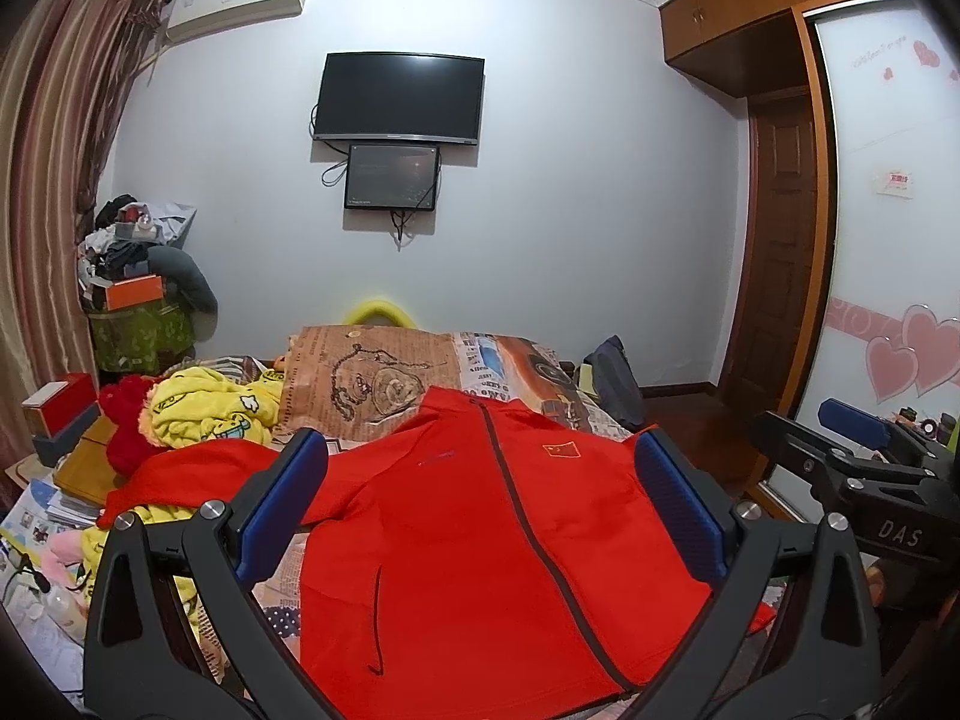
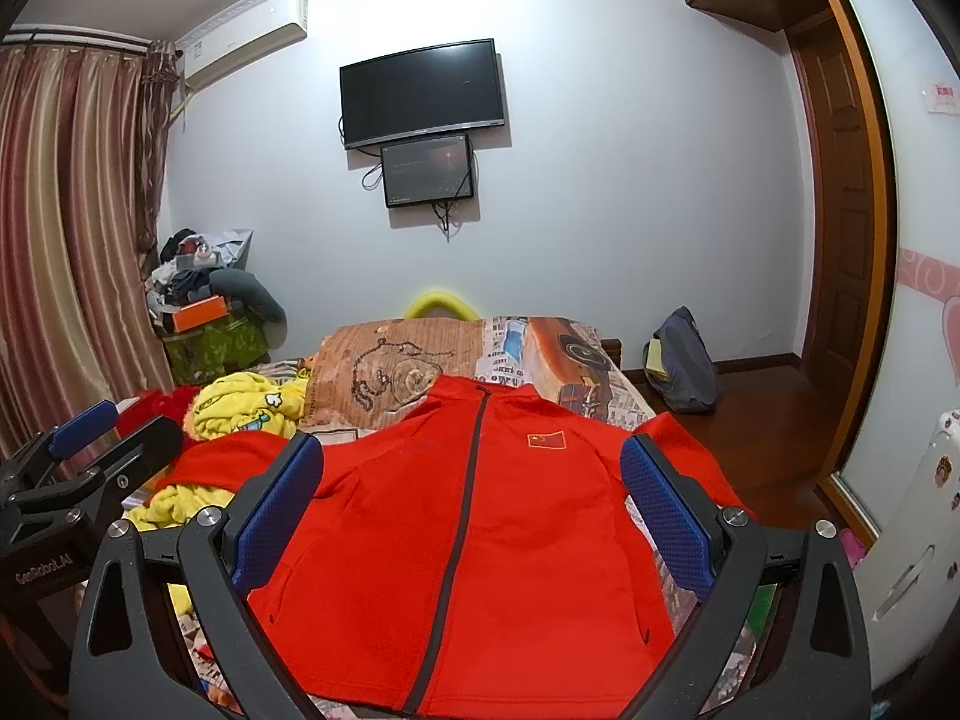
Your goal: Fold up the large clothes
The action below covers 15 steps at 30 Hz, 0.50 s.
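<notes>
A red zip-up jacket (image 1: 468, 540) lies spread flat, front up, on the bed, collar toward the far wall, with a small flag patch on its chest. It also shows in the right wrist view (image 2: 456, 540). Its left sleeve stretches out over yellow fabric. My left gripper (image 1: 480, 462) is open and empty, held above the jacket's lower half. My right gripper (image 2: 471, 462) is open and empty above the jacket too. The right gripper shows at the right edge of the left wrist view (image 1: 852, 450); the left gripper shows at the left edge of the right wrist view (image 2: 90, 438).
A newspaper-print quilt (image 1: 384, 378) lies folded behind the jacket's collar. Yellow clothing (image 1: 216, 414) and a red plush item (image 1: 129, 420) lie to the left, with boxes and books (image 1: 60, 414). A backpack (image 2: 684, 360) sits on the floor right of the bed. A wardrobe (image 1: 888, 228) stands at right.
</notes>
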Each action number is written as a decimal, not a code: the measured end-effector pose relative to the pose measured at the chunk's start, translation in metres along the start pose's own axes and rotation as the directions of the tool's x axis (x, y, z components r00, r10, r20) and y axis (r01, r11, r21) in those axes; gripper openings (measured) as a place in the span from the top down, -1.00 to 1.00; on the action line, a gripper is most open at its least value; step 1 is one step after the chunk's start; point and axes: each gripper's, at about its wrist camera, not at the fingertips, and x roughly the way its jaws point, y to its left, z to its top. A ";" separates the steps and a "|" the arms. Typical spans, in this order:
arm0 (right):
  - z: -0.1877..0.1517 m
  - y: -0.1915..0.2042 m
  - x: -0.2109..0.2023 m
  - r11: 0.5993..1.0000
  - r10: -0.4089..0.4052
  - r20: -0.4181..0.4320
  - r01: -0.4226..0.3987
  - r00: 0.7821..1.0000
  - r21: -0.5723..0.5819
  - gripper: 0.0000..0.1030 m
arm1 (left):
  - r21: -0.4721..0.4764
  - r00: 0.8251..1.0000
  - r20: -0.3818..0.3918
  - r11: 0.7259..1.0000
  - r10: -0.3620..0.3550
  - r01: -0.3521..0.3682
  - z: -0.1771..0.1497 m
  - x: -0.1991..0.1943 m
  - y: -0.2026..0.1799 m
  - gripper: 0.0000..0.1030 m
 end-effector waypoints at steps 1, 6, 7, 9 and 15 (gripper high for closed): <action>0.000 -0.001 0.000 1.000 0.001 -0.001 -0.001 1.000 0.001 -0.91 | 0.000 1.000 -0.001 1.000 0.000 0.000 0.000 0.000 0.000 -1.00; -0.002 -0.002 0.000 1.000 0.002 -0.001 -0.002 1.000 0.002 -0.91 | -0.005 1.000 -0.004 1.000 -0.002 0.002 0.000 0.000 0.001 -1.00; -0.001 -0.002 0.000 1.000 0.002 -0.001 -0.002 1.000 0.003 -0.91 | -0.007 1.000 -0.004 1.000 -0.003 0.003 0.000 0.000 0.001 -1.00; -0.001 -0.002 0.000 1.000 0.001 0.000 -0.001 1.000 0.003 -0.91 | -0.007 1.000 -0.004 1.000 -0.002 0.002 0.000 0.000 0.002 -1.00; -0.001 0.001 0.001 1.000 -0.001 -0.005 0.001 1.000 0.005 -0.91 | -0.016 1.000 -0.009 1.000 -0.009 0.009 0.000 0.002 0.004 -1.00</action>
